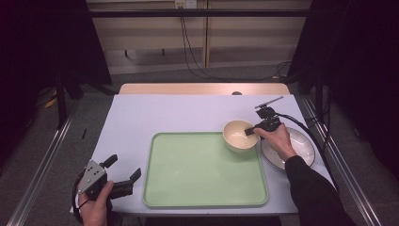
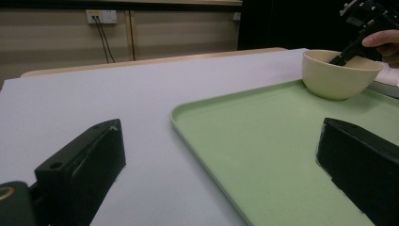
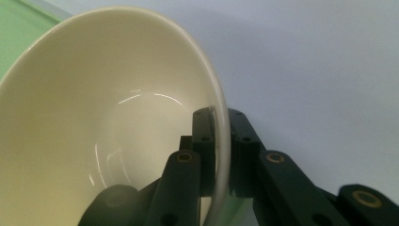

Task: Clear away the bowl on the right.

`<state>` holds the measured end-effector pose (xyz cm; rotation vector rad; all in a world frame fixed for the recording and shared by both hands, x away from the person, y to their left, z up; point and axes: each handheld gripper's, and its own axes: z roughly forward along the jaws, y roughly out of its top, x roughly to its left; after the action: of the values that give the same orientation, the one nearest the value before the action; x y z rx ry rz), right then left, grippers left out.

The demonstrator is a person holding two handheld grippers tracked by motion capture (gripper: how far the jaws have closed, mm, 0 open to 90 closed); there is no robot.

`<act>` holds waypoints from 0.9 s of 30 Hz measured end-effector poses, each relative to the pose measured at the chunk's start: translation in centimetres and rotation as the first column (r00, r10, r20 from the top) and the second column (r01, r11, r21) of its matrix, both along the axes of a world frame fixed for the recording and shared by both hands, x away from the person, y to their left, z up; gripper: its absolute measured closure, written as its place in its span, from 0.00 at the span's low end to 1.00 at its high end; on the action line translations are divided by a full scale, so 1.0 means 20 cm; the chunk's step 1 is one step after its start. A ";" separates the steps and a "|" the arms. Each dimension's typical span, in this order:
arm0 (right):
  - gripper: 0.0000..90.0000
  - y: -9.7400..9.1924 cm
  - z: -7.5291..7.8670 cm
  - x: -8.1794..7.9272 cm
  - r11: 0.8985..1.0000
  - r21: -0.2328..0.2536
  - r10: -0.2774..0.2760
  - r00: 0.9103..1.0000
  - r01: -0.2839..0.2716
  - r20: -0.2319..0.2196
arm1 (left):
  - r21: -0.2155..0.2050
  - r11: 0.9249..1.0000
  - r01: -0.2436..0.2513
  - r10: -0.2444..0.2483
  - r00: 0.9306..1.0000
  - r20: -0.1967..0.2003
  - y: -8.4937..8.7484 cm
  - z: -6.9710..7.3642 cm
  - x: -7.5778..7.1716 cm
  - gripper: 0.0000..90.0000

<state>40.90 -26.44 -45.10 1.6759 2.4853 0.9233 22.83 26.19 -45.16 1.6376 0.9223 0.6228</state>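
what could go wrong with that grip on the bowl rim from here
The right gripper pinches only the thin rim of the cream bowl, one jaw inside and one outside, so the bowl might tilt or slip if lifted. The bowl sits at the green tray's far right corner, so it could catch on the tray's raised edge. The plate lies close beside it under the hand and might get knocked.

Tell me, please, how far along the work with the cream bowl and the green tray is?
Done: the right gripper has its fingers shut on the rim of the cream bowl, which sits at the far right corner of the green tray. In hand: that grip. Left: letting go, and perhaps the dark-rimmed plate right of the tray. The left gripper waits open.
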 end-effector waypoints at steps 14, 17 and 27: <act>0.63 -0.02 0.02 -0.02 0.999 0.022 0.029 0.992 -0.032 0.120 | -0.002 1.000 0.001 -0.001 1.000 0.000 0.00 0.00 0.00 0.02; 0.53 -0.02 0.01 -0.02 0.998 0.031 0.044 0.990 -0.049 0.137 | 0.005 1.000 0.005 -0.005 1.000 0.002 0.00 0.00 0.00 0.02; 0.17 -0.04 0.03 -0.03 0.998 0.063 0.007 0.978 -0.020 0.208 | -0.002 1.000 0.011 -0.011 1.000 -0.001 0.00 0.00 0.00 0.02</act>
<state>40.40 -27.32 -44.40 1.4931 2.3571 1.1282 22.87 26.17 -45.17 1.6407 0.9140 0.6136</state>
